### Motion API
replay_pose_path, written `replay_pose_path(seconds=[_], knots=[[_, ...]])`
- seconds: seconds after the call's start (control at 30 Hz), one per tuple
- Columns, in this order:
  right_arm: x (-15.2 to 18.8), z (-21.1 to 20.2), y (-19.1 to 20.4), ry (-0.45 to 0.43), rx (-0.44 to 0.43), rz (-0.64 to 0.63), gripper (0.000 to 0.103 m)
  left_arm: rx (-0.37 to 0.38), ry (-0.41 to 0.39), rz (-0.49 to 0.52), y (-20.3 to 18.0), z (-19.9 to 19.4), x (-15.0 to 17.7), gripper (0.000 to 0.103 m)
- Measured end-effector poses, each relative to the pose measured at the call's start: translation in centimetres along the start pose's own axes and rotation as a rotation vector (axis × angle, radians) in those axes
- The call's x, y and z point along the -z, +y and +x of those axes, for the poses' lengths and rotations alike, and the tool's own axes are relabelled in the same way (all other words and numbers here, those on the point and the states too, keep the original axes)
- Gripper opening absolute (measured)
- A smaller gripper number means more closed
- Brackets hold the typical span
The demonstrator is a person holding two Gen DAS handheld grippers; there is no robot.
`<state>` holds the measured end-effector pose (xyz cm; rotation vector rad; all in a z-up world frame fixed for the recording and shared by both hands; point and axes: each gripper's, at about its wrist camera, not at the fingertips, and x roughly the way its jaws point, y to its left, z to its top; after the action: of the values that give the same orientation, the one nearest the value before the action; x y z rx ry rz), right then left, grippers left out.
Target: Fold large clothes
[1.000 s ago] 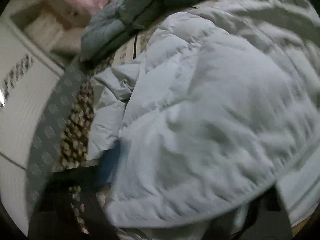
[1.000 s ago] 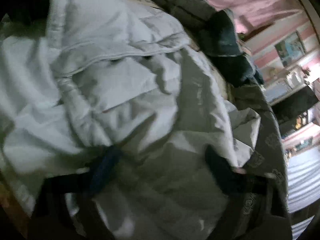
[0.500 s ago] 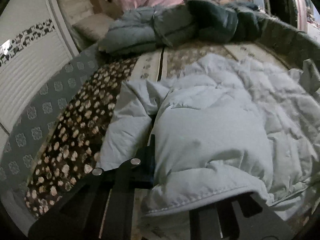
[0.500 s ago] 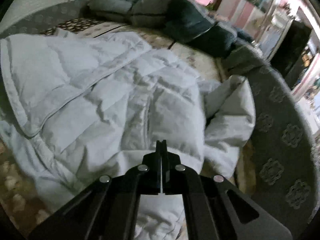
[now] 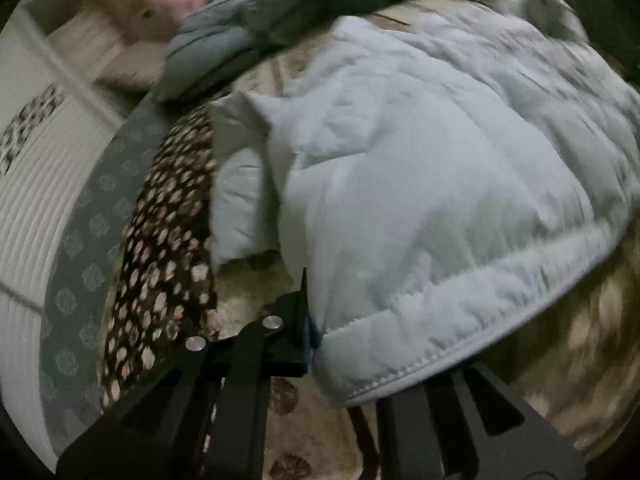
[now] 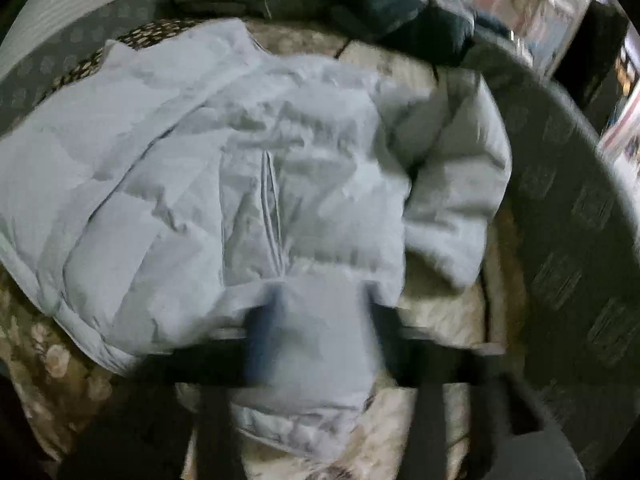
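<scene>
A large pale blue-grey puffer jacket [image 5: 420,184] lies spread over the bed. In the left wrist view my left gripper [image 5: 316,332] is shut on the jacket's near hem. One black finger [image 5: 296,320] shows against the fabric and the other is hidden under it. In the right wrist view the jacket [image 6: 240,184] lies zip side up with a sleeve folded out to the right. My right gripper [image 6: 320,320] is blurred and its jaws are opening. Its fingers stand apart with the jacket's hem flap between them, and the pads are not pressing on it.
The bed has a beige floral cover [image 5: 560,344] with a brown spotted strip [image 5: 160,248] and a grey patterned border [image 6: 560,240]. Folded grey and dark clothes [image 5: 248,28] are piled at the far side. A white ribbed panel [image 5: 28,200] stands to the left.
The right gripper's fingers, shut together half a second ago, now stand apart around the hem. The left gripper keeps its grip on the hem and has shifted sideways.
</scene>
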<state>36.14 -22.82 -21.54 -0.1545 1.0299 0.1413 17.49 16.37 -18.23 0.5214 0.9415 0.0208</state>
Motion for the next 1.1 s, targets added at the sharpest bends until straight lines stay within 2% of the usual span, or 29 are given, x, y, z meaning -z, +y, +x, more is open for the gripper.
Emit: replay_pose_path(seconds=[0.07,0.13,0.17,0.2,0.23,0.33,0.4,0.43,0.5,0.57,0.6,0.67,0.7,0.8,0.93,1.03,1.1], knots=[[0.4,0.7,-1.0,0.042,-0.027,0.058,0.061,0.016,-0.02,0.007,-0.3,-0.1,0.8,0.021],[1.0,1.5,-2.3,0.076,-0.053,0.135,0.066,0.052,-0.02,-0.069,0.3,-0.2,0.5,0.045],[1.3,1.9,-2.8,0.09,-0.063,0.174,0.069,0.069,-0.038,-0.1,0.7,-0.5,0.2,0.067],[1.6,2.5,-3.6,0.109,-0.073,0.218,0.07,0.071,-0.089,-0.144,1.2,-1.6,-0.3,0.081],[1.9,2.8,-3.8,0.117,-0.081,0.239,0.071,0.064,-0.139,-0.178,1.6,-2.8,-0.8,0.084],[2.5,4.3,-4.8,0.142,-0.116,0.311,0.075,0.054,-0.207,-0.246,2.6,-4.5,-1.3,0.097],[2.7,5.4,-5.3,0.163,-0.145,0.358,0.077,0.061,-0.238,-0.297,3.7,-5.1,-1.6,0.097],[2.8,5.8,-5.4,0.176,-0.157,0.375,0.078,0.076,-0.271,-0.357,4.7,-5.8,-1.7,0.096],[2.8,6.7,-5.7,0.194,-0.179,0.395,0.081,0.146,-0.35,-0.478,7.4,-8.2,-0.7,0.097],[2.6,7.1,-5.7,0.202,-0.186,0.393,0.083,0.132,-0.404,-0.569,9.4,-9.5,-0.2,0.1],[2.3,7.4,-5.6,0.206,-0.186,0.381,0.084,0.1,-0.375,-0.58,9.6,-9.0,-0.3,0.1],[2.2,7.7,-5.2,0.211,-0.189,0.371,0.086,0.031,-0.249,-0.58,9.7,-6.5,-0.7,0.1],[2.1,8.0,-5.0,0.216,-0.194,0.372,0.089,0.014,-0.152,-0.574,9.3,-4.1,-0.6,0.1],[1.9,8.4,-4.1,0.228,-0.175,0.359,0.093,0.049,0.046,-0.582,7.8,1.6,0.0,0.099],[1.5,8.5,-2.5,0.222,-0.173,0.341,0.092,0.101,0.183,-0.555,5.8,6.2,-0.2,0.1],[1.2,8.4,-1.8,0.221,-0.203,0.316,0.072,0.18,0.296,-0.564,4.2,9.9,0.4,0.1],[0.6,7.7,-1.3,0.202,-0.225,0.302,0.04,0.246,0.364,-0.563,3.2,11.5,0.8,0.1]])
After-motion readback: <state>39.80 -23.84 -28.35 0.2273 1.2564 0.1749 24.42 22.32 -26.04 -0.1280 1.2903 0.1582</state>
